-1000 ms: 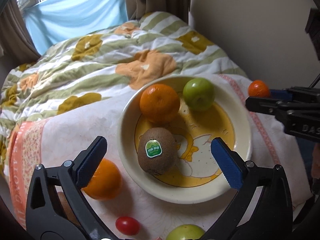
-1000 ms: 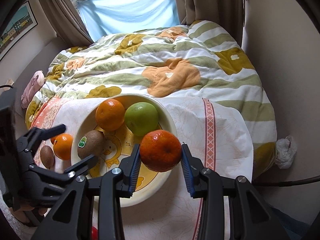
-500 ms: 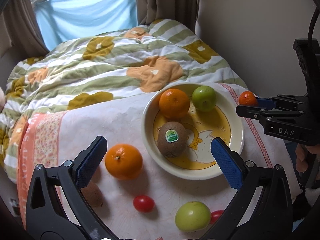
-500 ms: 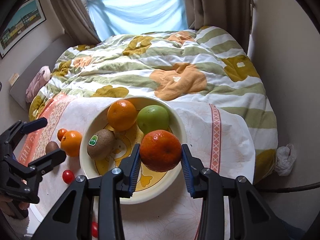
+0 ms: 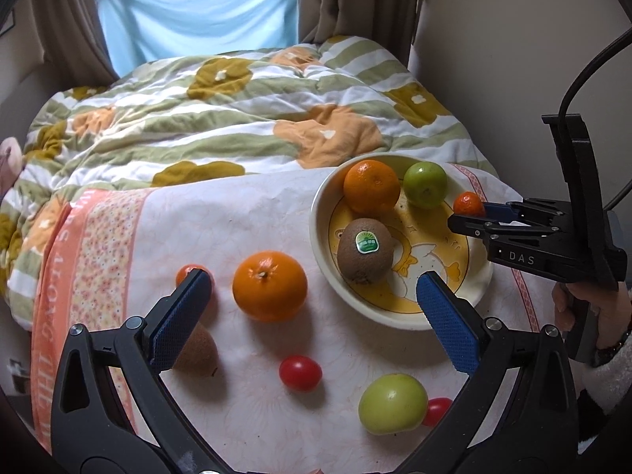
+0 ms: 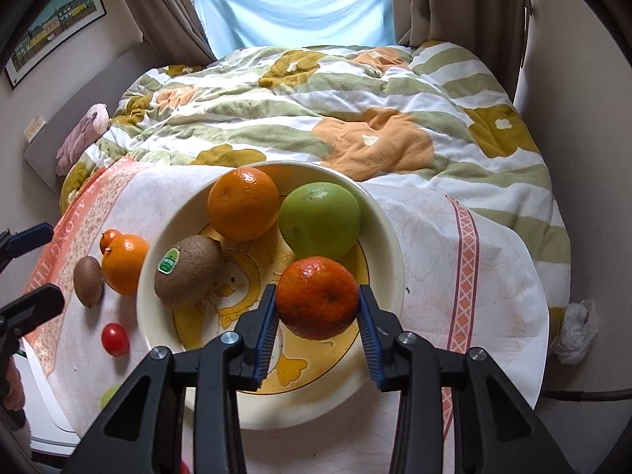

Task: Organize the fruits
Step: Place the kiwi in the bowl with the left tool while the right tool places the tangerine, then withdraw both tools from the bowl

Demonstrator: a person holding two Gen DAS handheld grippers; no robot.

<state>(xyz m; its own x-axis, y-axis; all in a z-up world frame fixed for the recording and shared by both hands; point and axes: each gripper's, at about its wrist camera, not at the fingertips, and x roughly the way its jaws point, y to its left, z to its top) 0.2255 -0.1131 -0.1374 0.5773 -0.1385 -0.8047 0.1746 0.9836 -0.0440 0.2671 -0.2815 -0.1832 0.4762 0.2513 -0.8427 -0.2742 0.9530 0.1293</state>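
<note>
A cream bowl point(image 6: 389, 245) with a yellow duck print holds an orange point(image 6: 243, 203), a green apple point(image 6: 320, 226) and a stickered kiwi point(image 6: 187, 270). My right gripper point(image 6: 318, 310) is shut on a small dark-orange mandarin point(image 6: 316, 296), held just above the bowl's near side; the mandarin point(image 5: 468, 203) shows over the bowl's right rim point(image 5: 320, 237) in the left wrist view. My left gripper point(image 5: 312, 316) stands open above the cloth, nothing between its fingers. On the cloth lie an orange point(image 5: 269, 286), a small mandarin point(image 5: 185, 272), a kiwi point(image 5: 197, 351), two cherry tomatoes point(image 5: 300, 372) and a green apple point(image 5: 393, 403).
A white patterned cloth point(image 5: 252, 213) with an orange band covers the table at the bed's foot. Behind it spreads a flowered quilt point(image 5: 237, 118). A wall point(image 5: 513, 59) is close on the right. A person's hand point(image 5: 592, 312) holds the right gripper's handle.
My left gripper has drawn back and to the left, away from the bowl, bringing the loose fruit into view. My right gripper has sunk with the mandarin, now over the bowl's inside.
</note>
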